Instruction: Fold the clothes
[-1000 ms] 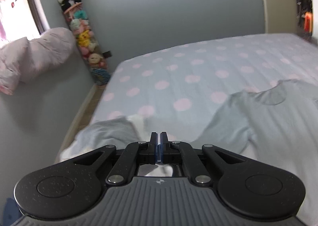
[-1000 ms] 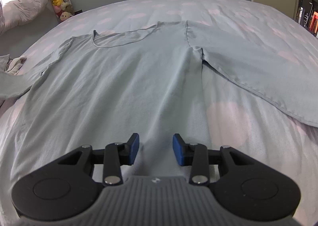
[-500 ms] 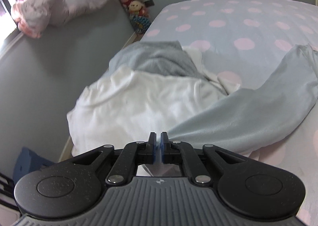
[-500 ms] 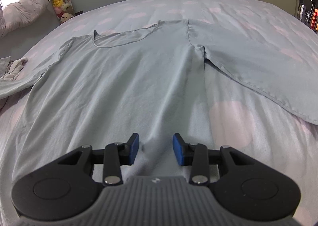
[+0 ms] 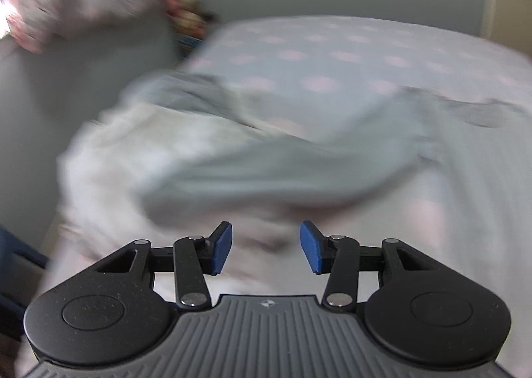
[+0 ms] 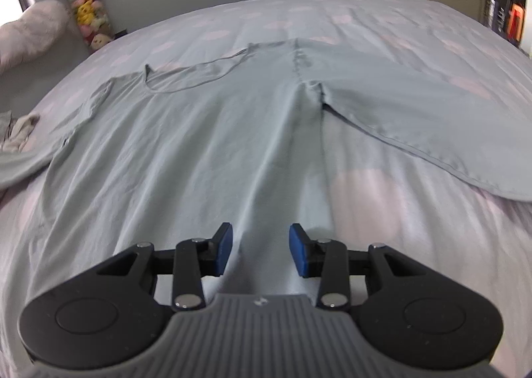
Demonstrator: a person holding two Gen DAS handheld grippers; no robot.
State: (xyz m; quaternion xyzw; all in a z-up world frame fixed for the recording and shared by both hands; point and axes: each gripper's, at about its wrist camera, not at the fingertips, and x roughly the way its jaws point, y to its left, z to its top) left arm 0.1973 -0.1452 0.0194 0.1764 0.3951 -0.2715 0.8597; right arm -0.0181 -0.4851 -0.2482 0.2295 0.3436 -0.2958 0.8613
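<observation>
Now the left gripper has opened, releasing the sleeve.

A pale grey-blue shirt is lying across a light grey-blue bedsheet that is showing pink polka dots. Blue pads are tipping black fingers at the frame's bottom. A white garment is lying blurred at centre left, and multicoloured plush toys are stacking up at upper left.

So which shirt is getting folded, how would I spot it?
Look at the big bed with pink dots. The grey-blue shirt is spread flat across its middle, right ahead of the right gripper. Unlike the crumpled clothes pile at the left edge, it lies smooth, sleeves out.
</observation>
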